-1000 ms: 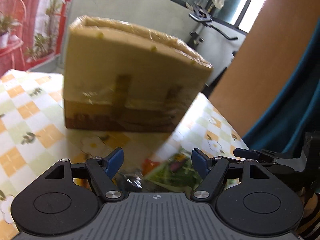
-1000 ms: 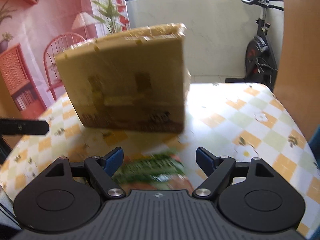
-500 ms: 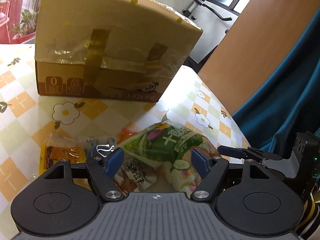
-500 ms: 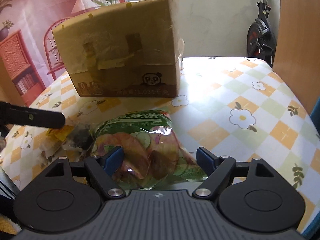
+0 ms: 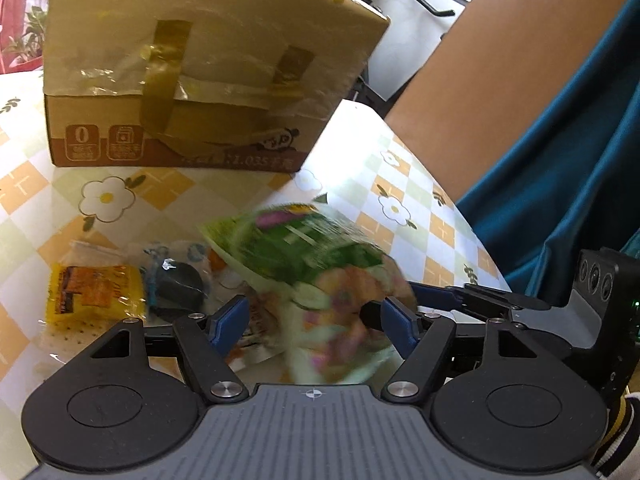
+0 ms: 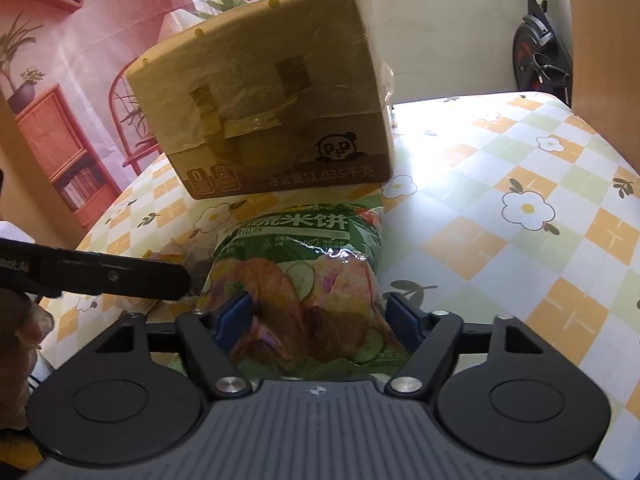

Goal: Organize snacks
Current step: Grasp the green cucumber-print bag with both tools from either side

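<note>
A: On the bench (image 6: 520, 152), covered in a checked cloth with flowers, a green bag of vegetable rice crackers (image 6: 304, 272) is seen lying just in front of a taped cardboard box (image 6: 272, 112).

B: Where is the bag placed against the right tongs (image 6: 320, 316)?

A: Its near end is framed by the two blue pads. The jaws are being closed around it, with both pads close against the bag's sides; whether it is pressed yet cannot be told.

B: And the left tongs (image 5: 314, 320)?

A: They are also being closed, at a middling gap. The same bag (image 5: 320, 272) is shown blurred between their pads, toward the right pad; no firm grip can be made out. In the right wrist view one black finger of the left tongs (image 6: 120, 278) is seen reaching in from the left, its tip just beside the bag.

B: What else is lying there?

A: A yellow snack packet (image 5: 96, 292) and a clear wrapper with a dark piece inside (image 5: 176, 284) are seen left of the bag, touching each other.
</note>
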### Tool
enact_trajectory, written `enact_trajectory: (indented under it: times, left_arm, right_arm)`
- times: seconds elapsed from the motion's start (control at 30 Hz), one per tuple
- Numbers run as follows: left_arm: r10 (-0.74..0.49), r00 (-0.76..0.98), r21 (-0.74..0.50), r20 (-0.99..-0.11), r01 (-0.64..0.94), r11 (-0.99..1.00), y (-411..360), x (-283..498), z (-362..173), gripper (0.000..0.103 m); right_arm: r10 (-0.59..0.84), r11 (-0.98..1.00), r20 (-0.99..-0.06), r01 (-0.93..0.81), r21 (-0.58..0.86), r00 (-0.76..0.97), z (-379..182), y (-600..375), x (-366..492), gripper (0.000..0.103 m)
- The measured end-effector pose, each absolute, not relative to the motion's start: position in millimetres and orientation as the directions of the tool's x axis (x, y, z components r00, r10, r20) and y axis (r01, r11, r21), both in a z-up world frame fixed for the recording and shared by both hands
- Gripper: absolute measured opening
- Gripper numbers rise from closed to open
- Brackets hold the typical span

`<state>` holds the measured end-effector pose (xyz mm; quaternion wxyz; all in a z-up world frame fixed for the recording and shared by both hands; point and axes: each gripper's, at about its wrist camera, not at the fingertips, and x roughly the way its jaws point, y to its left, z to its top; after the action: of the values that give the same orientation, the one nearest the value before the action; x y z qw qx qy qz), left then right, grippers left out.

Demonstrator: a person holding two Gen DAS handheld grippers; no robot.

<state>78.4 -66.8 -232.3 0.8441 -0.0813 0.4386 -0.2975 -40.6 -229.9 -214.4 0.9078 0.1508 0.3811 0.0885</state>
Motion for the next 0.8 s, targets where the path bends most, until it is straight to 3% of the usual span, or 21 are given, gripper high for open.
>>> enact_trajectory:
  times: [0.1,0.2,0.5,0.73,0.8]
  left_arm:
    - [-0.564,0.441,-0.393,-0.698,0.422,0.817,-68.1,78.7,-236.1,0.06]
    - [-0.553,0.438,-0.404,-0.709,0.391,0.827,-65.7,83.1,-241.9,0.054]
    - [-0.539,0.427,-0.419,-0.726,0.347,0.839,-60.6,94.7,-256.1,0.05]
    - [-0.547,0.428,-0.416,-0.719,0.366,0.833,-62.3,102.6,-260.0,0.041]
    - [-0.544,0.437,-0.399,-0.717,0.383,0.833,-64.2,102.0,-257.6,0.039]
  right_arm:
    - [0.319,0.926,-0.661,-0.075,0.37,0.679,-215.0,-229.9,-41.7,0.055]
    - [0.32,0.929,-0.662,-0.085,0.361,0.678,-214.8,-227.0,-42.0,0.055]
    - [0.318,0.928,-0.666,-0.08,0.363,0.674,-220.4,-230.1,-29.2,0.068]
    - [0.366,0.905,-0.652,-0.091,0.415,0.664,-229.5,-227.7,-17.6,0.068]
    - [0.373,0.901,-0.644,-0.095,0.423,0.667,-229.3,-227.0,-15.7,0.062]
